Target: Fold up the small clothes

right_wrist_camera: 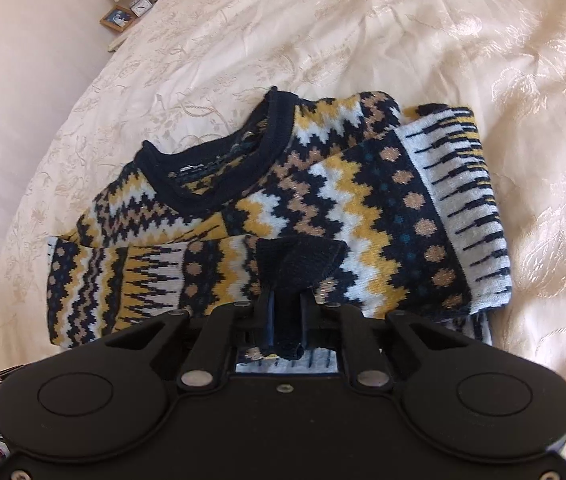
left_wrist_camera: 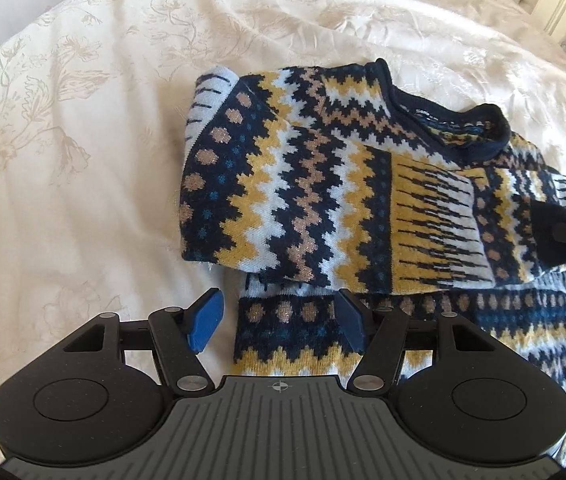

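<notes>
one patterned knit sweater [left_wrist_camera: 323, 184] lies on the cream floral bedspread [left_wrist_camera: 63, 160], partway folded. both sleeves look brought in across the chest: one lies folded over with its pale striped underside showing at the shoulder edge [right_wrist_camera: 459, 208], the other runs across below the navy neckband [right_wrist_camera: 219, 160].

right gripper [right_wrist_camera: 287, 312]: clenched on the dark navy cuff [right_wrist_camera: 299, 260] of the second sleeve, cloth bunched between the fingers and trailing back toward the camera. cuff held just over the sweater's middle, not yet laid flat as far as i can judge.

left gripper [left_wrist_camera: 279, 320]: released, blue pads [left_wrist_camera: 203, 320] spread wide, nothing between them; poised low over the lower body of the sweater near its left edge, one finger over bedspread, the other over knit. contact with the cloth unclear.

done, by my reading: sleeve folds, or nearly. left: release the cuff and smooth it, then fold the lower body and hem up toward the neckband. hem end itself lies under the gripper bodies, out of sight.
</notes>
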Available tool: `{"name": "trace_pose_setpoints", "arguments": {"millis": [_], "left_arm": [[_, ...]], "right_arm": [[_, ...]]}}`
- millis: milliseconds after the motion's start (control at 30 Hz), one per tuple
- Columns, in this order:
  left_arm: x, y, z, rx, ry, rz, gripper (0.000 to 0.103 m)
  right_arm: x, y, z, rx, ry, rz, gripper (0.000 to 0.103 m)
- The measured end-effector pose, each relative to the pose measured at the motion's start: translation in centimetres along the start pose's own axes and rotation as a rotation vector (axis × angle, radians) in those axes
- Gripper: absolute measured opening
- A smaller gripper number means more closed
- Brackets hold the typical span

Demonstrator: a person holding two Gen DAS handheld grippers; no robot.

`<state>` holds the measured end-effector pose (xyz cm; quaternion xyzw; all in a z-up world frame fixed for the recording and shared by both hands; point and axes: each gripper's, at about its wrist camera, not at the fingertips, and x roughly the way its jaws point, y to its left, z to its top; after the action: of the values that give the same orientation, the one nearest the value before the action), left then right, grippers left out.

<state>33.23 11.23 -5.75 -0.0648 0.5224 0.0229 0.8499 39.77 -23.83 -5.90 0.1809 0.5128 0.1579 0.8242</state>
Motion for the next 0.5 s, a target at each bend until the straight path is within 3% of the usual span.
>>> {"name": "trace_pose_setpoints", "arguments": {"millis": [200,333,500], "left_arm": [[-1.9,0.6,-0.8,0.013,-0.03,0.007,0.06],[-2.6,1.1,-0.7,0.009,-0.049,0.008,0.06],[-2.7,1.0,0.2,0.005,-0.069,0.01,0.06]], "right_arm": [[-5.2,2.9,0.2,-0.082,-0.094,0.046,0.019],[-7.4,1.8,0.3,-0.067,-0.132,-0.039,0.019],[-6.4,-1.3,0.1,-0.025,-0.079,-0.141,0.019]]}}
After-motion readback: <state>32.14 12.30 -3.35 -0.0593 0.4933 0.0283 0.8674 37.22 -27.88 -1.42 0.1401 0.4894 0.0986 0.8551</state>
